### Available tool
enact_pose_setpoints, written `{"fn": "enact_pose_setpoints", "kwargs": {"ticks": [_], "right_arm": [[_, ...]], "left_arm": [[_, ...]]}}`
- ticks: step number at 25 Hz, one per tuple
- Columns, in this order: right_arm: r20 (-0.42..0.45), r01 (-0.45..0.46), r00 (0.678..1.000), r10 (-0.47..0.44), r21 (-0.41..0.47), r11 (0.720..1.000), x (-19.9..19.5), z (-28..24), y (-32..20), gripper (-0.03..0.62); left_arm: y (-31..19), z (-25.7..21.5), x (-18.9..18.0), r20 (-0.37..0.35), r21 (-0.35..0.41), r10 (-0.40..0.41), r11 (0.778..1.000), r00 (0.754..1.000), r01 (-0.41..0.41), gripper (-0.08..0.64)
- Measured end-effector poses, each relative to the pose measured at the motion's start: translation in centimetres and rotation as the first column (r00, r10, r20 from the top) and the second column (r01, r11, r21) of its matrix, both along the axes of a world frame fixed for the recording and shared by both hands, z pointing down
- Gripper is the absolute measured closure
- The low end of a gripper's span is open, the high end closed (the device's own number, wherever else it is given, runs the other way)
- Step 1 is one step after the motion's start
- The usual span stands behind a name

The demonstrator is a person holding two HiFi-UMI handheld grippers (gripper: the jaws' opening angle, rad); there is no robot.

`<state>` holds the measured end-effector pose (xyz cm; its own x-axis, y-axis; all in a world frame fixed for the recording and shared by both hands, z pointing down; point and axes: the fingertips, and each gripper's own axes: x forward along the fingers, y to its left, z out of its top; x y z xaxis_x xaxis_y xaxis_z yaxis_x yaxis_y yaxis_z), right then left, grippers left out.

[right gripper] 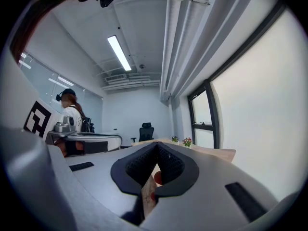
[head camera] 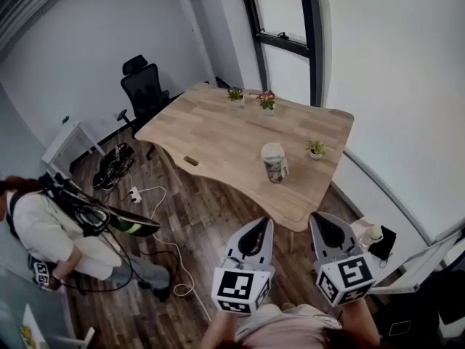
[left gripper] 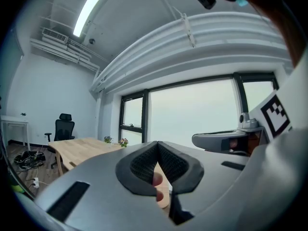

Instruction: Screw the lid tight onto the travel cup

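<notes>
The travel cup (head camera: 275, 167) stands upright on the wooden table (head camera: 218, 140), towards its near right part, with a pale lid (head camera: 272, 150) resting on top. Both grippers hang close to my body, over the floor and well short of the table's near edge. My left gripper (head camera: 262, 225) is shut with nothing between its pads, and my right gripper (head camera: 318, 218) is shut and empty too. In the left gripper view the jaws (left gripper: 157, 146) meet tip to tip; in the right gripper view the jaws (right gripper: 156, 147) do the same. Neither gripper view shows the cup.
Three small potted plants (head camera: 237, 94) (head camera: 267, 101) (head camera: 315, 149) stand on the table. A black office chair (head camera: 144, 87) is at its far end. A person (head camera: 45, 233) crouches at the left by cables (head camera: 161, 242) on the floor. A low white ledge (head camera: 378, 238) runs along the right.
</notes>
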<state>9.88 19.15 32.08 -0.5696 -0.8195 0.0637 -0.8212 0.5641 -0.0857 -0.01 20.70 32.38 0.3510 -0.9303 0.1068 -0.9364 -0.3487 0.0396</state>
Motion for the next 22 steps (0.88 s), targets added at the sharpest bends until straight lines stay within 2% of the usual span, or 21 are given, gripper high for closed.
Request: {"fn": "enact_pose_setpoints", "kwargs": {"ticks": [11,18,22], "right_arm": [[-0.018,0.029,0.999,-0.030,-0.059,0.998,-1.3,2.2,-4.9,0.592],[-0.032,0.019,0.999,-0.021,-0.069,0.997,-2.9,2.3,-9.3,0.592],[-0.040,0.005,0.999,-0.008,-0.078,0.997,-3.7,2.4,-11.7,0.592]], "left_arm": [[-4.6,2.2,-0.8,0.017,-0.053,-0.013,0.998,1.000,0.014,0.560],[-9.3,2.8,-2.2,-0.004,-0.083,0.035,0.996,0.999,-0.035,0.557],[-11.8,3.1,-3.2,-0.016,-0.096,0.061,0.993,0.998,-0.063,0.515]]}}
